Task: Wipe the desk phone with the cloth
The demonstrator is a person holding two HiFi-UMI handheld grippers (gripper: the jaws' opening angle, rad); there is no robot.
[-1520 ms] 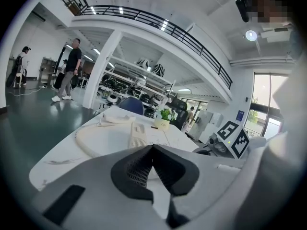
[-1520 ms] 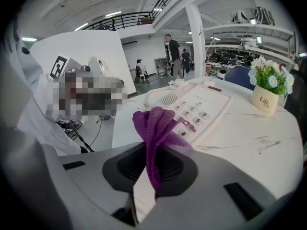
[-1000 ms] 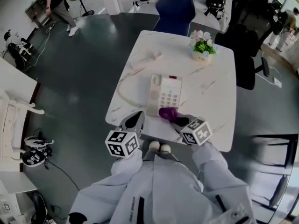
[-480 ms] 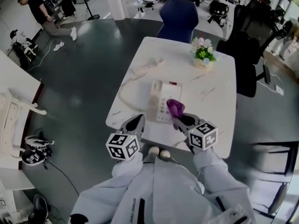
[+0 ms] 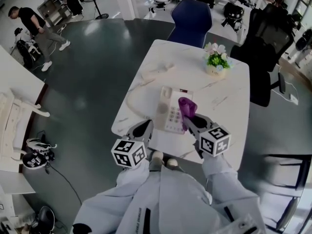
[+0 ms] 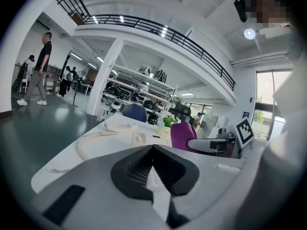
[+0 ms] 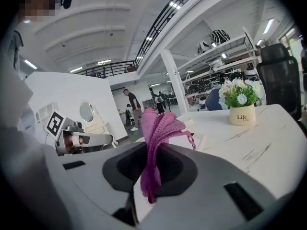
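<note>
The white table [image 5: 229, 101] is filling the middle of the head view. The desk phone [image 5: 168, 112] is lying near the table's lower edge, at the centre of the frame. Its handset [image 5: 155, 71] is resting off the cradle toward the upper left, and a looping cord [image 5: 131, 99] is joining the two. The left gripper [image 5: 142, 128] is hovering just left of the phone's base, its jaws pressing together on nothing. The right gripper [image 5: 190, 121] is pinching the purple cloth [image 5: 186, 106], which is bunching upward over the phone's right edge. Whether the cloth is touching the keypad is hard to say from this height. To wipe well, the cloth probably needs lowering so that a loose fold is dragging flat across the keys under light pressure. Meanwhile the left gripper should be steadying the base against sliding.
</note>
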